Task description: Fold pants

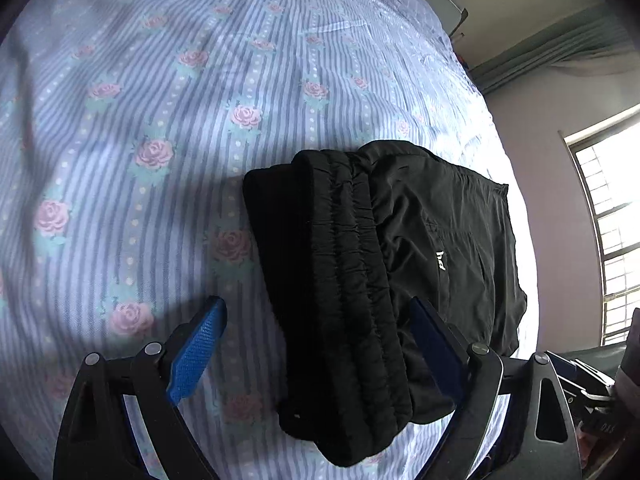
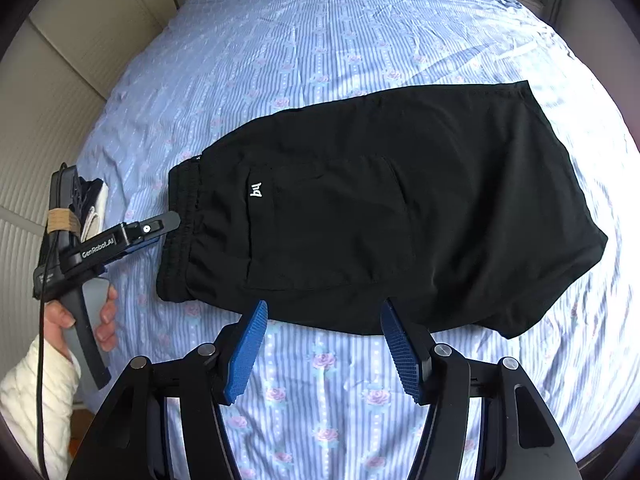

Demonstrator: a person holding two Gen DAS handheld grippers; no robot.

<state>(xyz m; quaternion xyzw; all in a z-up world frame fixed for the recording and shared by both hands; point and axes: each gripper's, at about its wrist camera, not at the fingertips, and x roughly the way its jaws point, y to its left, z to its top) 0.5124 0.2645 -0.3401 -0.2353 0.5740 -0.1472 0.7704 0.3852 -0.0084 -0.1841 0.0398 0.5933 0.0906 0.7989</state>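
Black pants lie folded on the bed, elastic waistband to the left, a small white logo near it. In the left wrist view the gathered waistband fills the middle, with the leg fabric to its right. My left gripper is open, its blue pads either side of the waistband; it also shows in the right wrist view at the waistband edge. My right gripper is open and empty, its tips just over the pants' near edge.
The bed is covered by a blue striped sheet with pink roses. A padded headboard or wall panel is at the left. A window and wall are beyond the bed's right edge.
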